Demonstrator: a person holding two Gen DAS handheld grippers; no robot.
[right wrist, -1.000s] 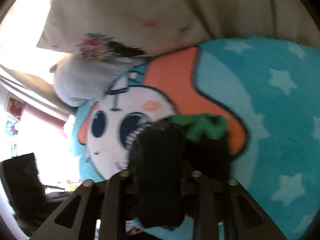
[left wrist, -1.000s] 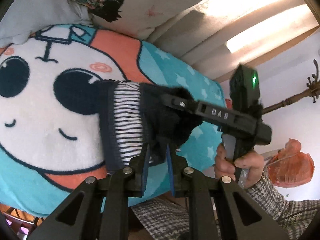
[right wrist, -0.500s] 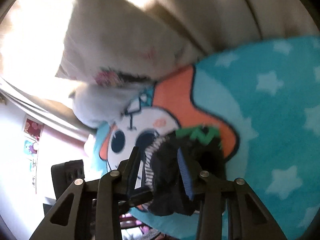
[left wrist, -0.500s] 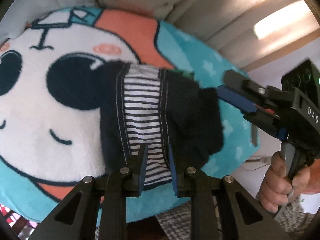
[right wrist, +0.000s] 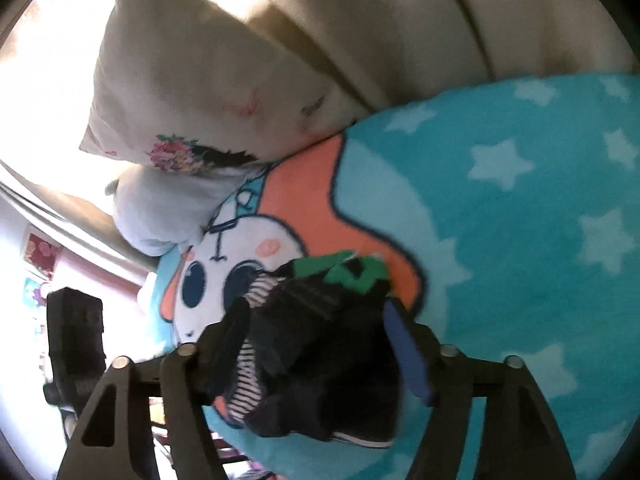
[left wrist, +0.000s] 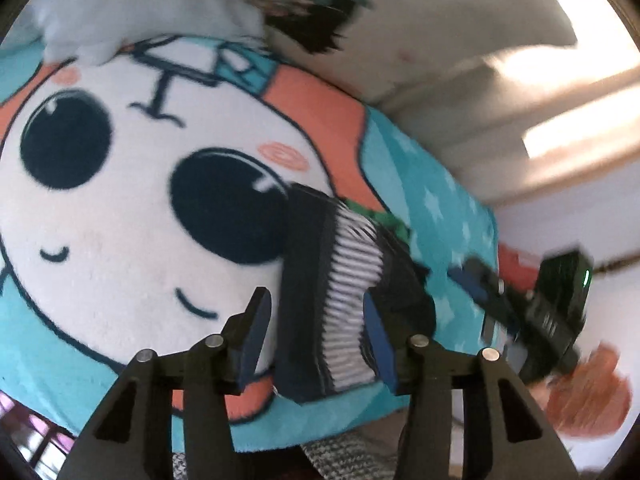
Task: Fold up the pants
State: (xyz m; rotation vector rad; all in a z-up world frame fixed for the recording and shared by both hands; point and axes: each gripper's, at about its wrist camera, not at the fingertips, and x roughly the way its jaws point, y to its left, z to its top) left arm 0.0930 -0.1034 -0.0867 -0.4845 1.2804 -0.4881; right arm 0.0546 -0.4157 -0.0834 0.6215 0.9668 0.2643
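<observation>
Dark navy pants (left wrist: 344, 304) with a striped panel lie bunched near the front edge of the cartoon blanket (left wrist: 120, 216). I see my left gripper (left wrist: 316, 332) spread wide around them, pinching nothing. My right gripper (right wrist: 320, 344) also gapes over the bundle. Starred teal blanket beside the pants is bare.
</observation>
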